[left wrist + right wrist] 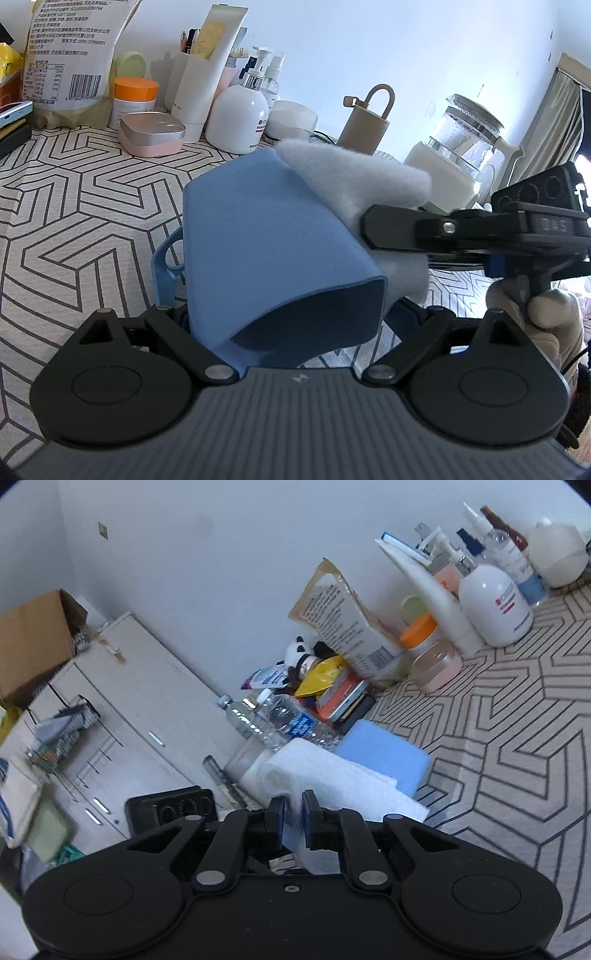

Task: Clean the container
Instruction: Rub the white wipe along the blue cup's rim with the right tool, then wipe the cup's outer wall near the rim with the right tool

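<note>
We are holding the blue container (273, 236) in our left gripper (291, 317), its fingers spread wide around the box's lower end so that it is lying on its side between them, open mouth tilted toward the camera and empty as far as we can see in. A blue loop handle (164, 266) is sticking out on its left side. Our right gripper (293, 812) is reaching in from the right, its jaws nearly closed and pinching one white cloth (365, 177), which is draping over the container's upper right edge and touching it. In the right wrist view the cloth (325, 775) is lying just ahead of the fingers with the blue box (388, 753) behind it.

On the patterned tablecloth (81, 206) we are counting one container and one cloth. Along the wall are standing a white pump bottle (238, 114), an orange-lidded jar (135, 98), a pink-and-silver case (151, 133) and a glass kettle (461, 133). A white holder (184, 81) is keeping tubes upright.
</note>
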Demonstrator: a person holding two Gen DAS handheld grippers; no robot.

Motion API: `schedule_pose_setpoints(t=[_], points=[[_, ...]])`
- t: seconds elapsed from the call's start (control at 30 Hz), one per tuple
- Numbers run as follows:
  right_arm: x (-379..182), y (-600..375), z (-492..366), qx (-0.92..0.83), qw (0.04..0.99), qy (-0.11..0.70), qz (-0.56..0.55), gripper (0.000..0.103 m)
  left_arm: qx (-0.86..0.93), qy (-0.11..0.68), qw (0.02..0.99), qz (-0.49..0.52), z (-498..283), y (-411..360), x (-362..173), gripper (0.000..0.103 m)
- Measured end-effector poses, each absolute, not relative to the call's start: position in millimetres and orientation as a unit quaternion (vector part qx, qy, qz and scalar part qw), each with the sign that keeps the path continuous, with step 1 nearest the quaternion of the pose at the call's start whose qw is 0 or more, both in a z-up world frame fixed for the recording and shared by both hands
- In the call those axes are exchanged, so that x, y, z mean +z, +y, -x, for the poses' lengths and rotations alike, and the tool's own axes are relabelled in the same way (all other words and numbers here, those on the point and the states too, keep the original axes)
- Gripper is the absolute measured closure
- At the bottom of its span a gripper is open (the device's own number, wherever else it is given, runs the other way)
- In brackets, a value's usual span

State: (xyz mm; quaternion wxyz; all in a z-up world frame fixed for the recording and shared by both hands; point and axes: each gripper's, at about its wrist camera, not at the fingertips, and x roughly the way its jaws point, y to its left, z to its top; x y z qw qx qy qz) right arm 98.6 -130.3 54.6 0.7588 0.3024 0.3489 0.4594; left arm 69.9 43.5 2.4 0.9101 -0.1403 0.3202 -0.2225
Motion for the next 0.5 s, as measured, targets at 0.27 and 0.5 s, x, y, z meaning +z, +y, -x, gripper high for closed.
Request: schedule_pose_setpoints(t=[0.27,0.5], points=[[45.1,-141.2,-107.0,0.42,0.764,0.369,-0.321,0.089,-0.222,0.321,0.91,0.138,-70.2,44.1,2.0,0.009],[51.7,-134.2,-101.4,0.46,0.748,0.354,-0.32,0.087,-0.222,0.321,0.91,0.139,-69.7,44.0,2.1,0.009]])
